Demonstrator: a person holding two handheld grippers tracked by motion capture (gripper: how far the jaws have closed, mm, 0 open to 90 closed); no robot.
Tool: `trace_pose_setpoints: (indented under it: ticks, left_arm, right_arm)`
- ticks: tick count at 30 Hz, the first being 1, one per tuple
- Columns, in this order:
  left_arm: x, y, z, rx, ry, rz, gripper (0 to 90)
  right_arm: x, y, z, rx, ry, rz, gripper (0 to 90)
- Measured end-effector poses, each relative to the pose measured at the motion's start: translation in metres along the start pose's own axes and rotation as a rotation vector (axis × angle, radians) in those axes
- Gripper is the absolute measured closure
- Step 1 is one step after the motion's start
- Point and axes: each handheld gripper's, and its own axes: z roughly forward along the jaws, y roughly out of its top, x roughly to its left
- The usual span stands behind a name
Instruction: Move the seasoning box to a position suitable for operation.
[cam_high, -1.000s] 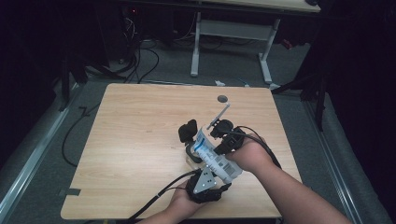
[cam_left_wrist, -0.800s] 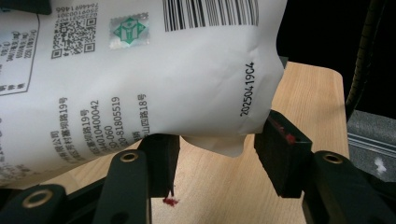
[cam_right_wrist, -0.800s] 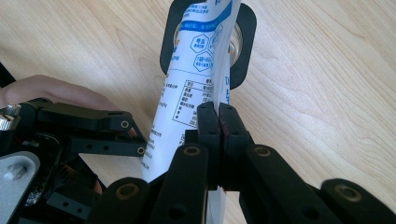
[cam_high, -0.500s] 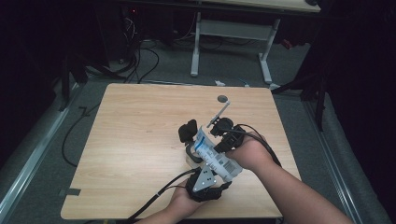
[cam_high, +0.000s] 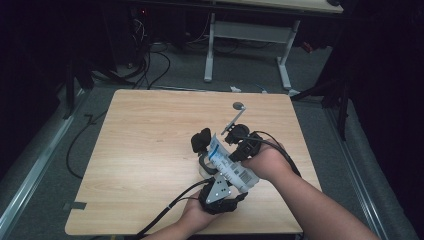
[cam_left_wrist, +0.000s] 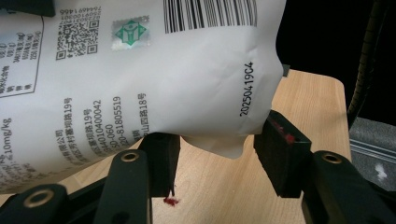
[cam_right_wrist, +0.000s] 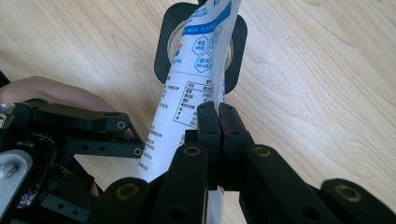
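Note:
A white pouch (cam_high: 231, 167) with blue print and a barcode is held up over the table's right half. My right gripper (cam_right_wrist: 218, 121) is shut on the pouch's (cam_right_wrist: 187, 93) edge, its two pads pressed together on it. My left gripper (cam_left_wrist: 215, 154) stands open beneath the pouch (cam_left_wrist: 140, 70), whose bottom corner hangs between the pads (cam_left_wrist: 280, 154). The corner looks to brush the right-hand pad. In the high view the left gripper (cam_high: 220, 192) sits below the pouch and the right gripper (cam_high: 240, 145) beside it.
A black-rimmed round container (cam_right_wrist: 238, 46) with a metallic inside lies on the wooden table (cam_high: 150, 150) under the pouch's far end; in the high view the container (cam_high: 201, 140) is left of the pouch. A small grey disc (cam_high: 239, 105) on a thin rod stands behind the grippers. Cables trail off the front edge.

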Motion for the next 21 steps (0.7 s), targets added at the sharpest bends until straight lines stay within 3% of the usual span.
trace_pose_setpoints:
  ticks: [21]
  left_arm:
    - [0.0018, 0.0011, 0.0014, 0.000, 0.002, 0.009, 51.7]
  right_arm:
    - [-0.0021, 0.0014, -0.0008, -0.001, -0.002, 0.002, 89.6]
